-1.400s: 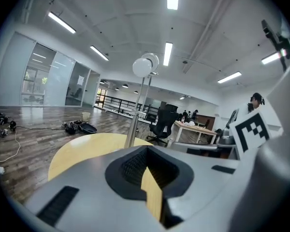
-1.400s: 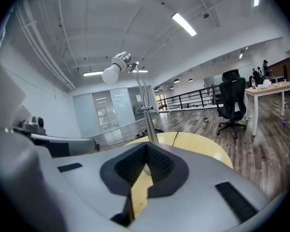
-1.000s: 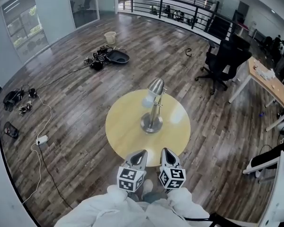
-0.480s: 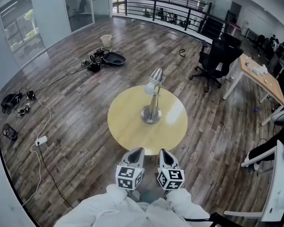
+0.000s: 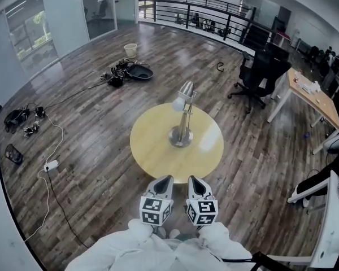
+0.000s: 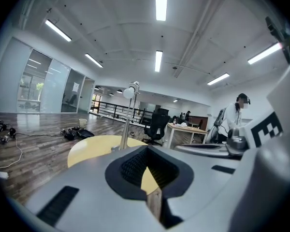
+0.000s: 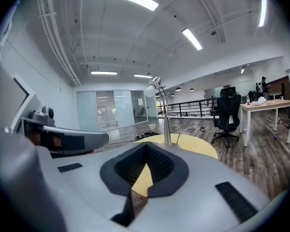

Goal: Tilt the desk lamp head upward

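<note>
A silver desk lamp [image 5: 182, 120] stands near the middle of a round yellow table [image 5: 152, 145]. Its head [image 5: 184, 94] points down to the left, with the white bulb showing. In the left gripper view the lamp [image 6: 127, 115] rises ahead of the jaws; in the right gripper view the lamp [image 7: 160, 111] also stands ahead. My left gripper [image 5: 165, 180] and right gripper [image 5: 194, 182] hang side by side at the table's near edge, well short of the lamp. Both are shut with nothing between their jaws.
A black office chair [image 5: 261, 72] and a white desk [image 5: 312, 97] stand at the back right. Cables and a power strip [image 5: 51, 165] trail over the wooden floor at the left, with a pile of gear [image 5: 127, 71] and a bin [image 5: 131, 49] beyond. A person [image 6: 236, 116] stands by a desk.
The head view has shifted slightly, so the table and lamp sit a little higher and farther in the frame. Both grippers stay shut, side by side.
</note>
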Demonstrator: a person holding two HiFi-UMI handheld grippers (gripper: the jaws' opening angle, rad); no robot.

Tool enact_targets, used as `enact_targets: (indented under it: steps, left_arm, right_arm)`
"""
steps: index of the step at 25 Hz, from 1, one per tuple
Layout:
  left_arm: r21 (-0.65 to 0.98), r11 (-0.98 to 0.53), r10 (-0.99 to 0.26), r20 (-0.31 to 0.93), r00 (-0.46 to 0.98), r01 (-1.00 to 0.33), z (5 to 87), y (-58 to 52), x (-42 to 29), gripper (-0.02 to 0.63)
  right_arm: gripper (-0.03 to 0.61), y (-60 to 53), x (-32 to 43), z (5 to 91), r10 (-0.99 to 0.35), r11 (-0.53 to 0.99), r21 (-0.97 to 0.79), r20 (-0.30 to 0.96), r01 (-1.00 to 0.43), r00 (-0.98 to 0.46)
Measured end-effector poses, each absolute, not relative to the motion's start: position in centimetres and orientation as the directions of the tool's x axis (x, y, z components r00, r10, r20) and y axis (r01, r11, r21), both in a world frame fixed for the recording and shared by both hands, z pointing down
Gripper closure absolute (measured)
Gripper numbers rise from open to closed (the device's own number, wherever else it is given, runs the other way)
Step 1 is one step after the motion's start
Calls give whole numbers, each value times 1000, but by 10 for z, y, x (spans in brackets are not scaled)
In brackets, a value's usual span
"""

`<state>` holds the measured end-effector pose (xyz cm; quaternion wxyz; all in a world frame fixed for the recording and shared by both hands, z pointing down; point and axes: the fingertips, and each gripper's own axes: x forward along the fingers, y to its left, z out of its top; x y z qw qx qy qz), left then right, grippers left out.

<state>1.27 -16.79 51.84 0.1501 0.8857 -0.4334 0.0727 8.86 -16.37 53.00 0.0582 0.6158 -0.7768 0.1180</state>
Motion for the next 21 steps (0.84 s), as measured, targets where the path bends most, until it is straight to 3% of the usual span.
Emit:
enact_targets:
  steps: [21]
  left_arm:
    - [210,-559,-742,305,597,-802,532,-153,10,613]
  right_arm:
    - [568,-150,85,535,-932,245,-96,249,-965,-262]
